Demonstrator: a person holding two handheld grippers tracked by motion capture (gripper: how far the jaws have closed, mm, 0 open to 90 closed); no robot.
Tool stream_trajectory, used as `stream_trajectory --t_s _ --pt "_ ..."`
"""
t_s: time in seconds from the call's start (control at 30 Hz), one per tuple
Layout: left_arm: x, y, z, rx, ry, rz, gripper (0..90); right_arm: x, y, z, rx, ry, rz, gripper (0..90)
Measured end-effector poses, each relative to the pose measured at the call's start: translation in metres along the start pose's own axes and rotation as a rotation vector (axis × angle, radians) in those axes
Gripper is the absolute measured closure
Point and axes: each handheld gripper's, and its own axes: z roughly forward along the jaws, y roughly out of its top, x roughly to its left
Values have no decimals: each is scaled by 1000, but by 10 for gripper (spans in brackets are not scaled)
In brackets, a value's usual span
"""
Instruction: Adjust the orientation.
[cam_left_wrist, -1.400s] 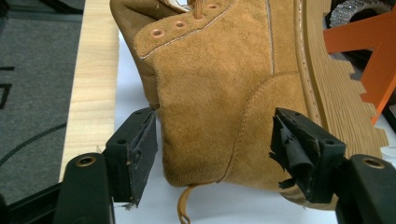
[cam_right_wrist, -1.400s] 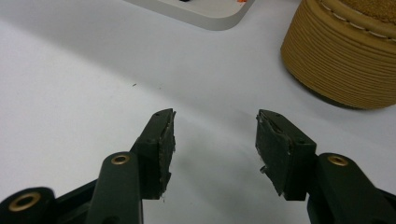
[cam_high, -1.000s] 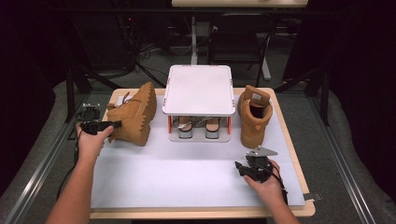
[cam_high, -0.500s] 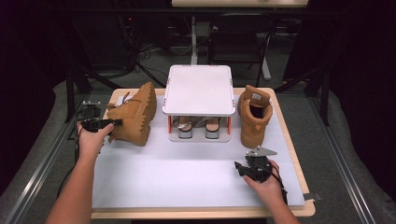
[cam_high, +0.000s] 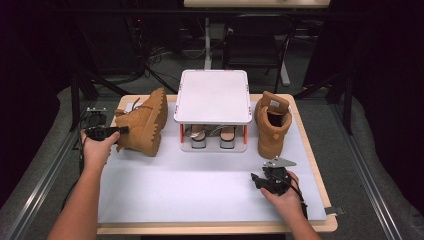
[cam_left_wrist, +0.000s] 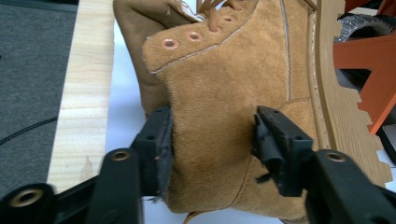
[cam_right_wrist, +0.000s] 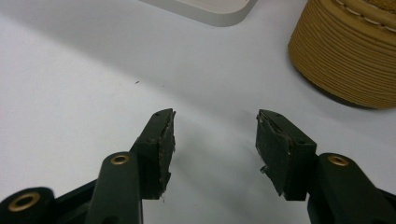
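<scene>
A tan suede boot (cam_high: 142, 125) lies on its side at the left of the white mat, its sole turned toward the rack. My left gripper (cam_high: 122, 131) reaches it from the left. Its jaws have just been closing, and in the left gripper view (cam_left_wrist: 210, 140) both pads press the boot's (cam_left_wrist: 215, 116) ankle suede between them. The second tan boot (cam_high: 272, 125) stands upright to the right of the rack. My right gripper (cam_high: 257, 179) rests low on the mat in front of that boot, open with nothing between its fingers (cam_right_wrist: 215, 144). The boot's ribbed sole (cam_right_wrist: 345, 56) lies ahead to its right.
A white-topped rack (cam_high: 212, 95) with orange posts stands at the back middle, with a pair of shoes (cam_high: 207, 136) on its lower level. The white mat (cam_high: 190, 185) covers a wooden table (cam_high: 310, 145). Grey floor and cables surround the table.
The left gripper's jaws have drawn in against the boot's ankle. Both hands and both boots hold their places.
</scene>
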Motion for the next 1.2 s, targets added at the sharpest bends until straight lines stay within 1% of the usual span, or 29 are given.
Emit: stream_trajectory --t_s 0.1,0.2,0.27,0.33,0.43,0.53,0.6,0.67,0.73,0.77,0.83,0.87,0.93,1.07,1.13,1.2 --pt "-4 3 -3 6 5 19 517 0 0 0 -2 4 2 468" --pt "-10 7 -7 -4 1 39 540 0 0 1 -6 3 4 468" --pt "-15 10 -11 -19 -20 48 566 0 0 1 -5 4 4 467" --pt "-19 12 -15 -29 -31 65 594 0 0 1 -5 5 4 464" --pt "-25 14 -17 -44 -46 76 632 0 0 1 -2 2 2 464" --pt "-33 18 -19 -48 -56 102 647 0 0 1 2 4 1 463" --pt "-38 21 -20 -48 -72 106 654 0 -1 1 0 5 2 462" --pt "-44 23 -20 -50 -85 118 656 0 -1 1 2 5 4 461" --pt "-50 25 -19 -52 -67 128 659 0 -1 2 2 5 3 460" --pt "-52 26 -18 -49 -65 128 659 -1 -1 2 2 6 3 460" --pt "-54 27 -16 -51 -84 109 659 -1 -1 2 2 7 3 460" --pt "-54 28 -15 -46 -112 83 660 -1 -1 1 3 8 3 460" --pt "-53 30 -12 -43 -144 53 667 0 -1 1 3 8 3 460" --pt "-55 33 -9 -39 -140 44 685 0 -1 1 2 8 5 460" --pt "-55 33 -9 -38 -153 19 726 0 -1 1 2 8 5 459" --pt "-54 34 -9 -36 -166 7 769 -1 -1 1 6 10 2 459"
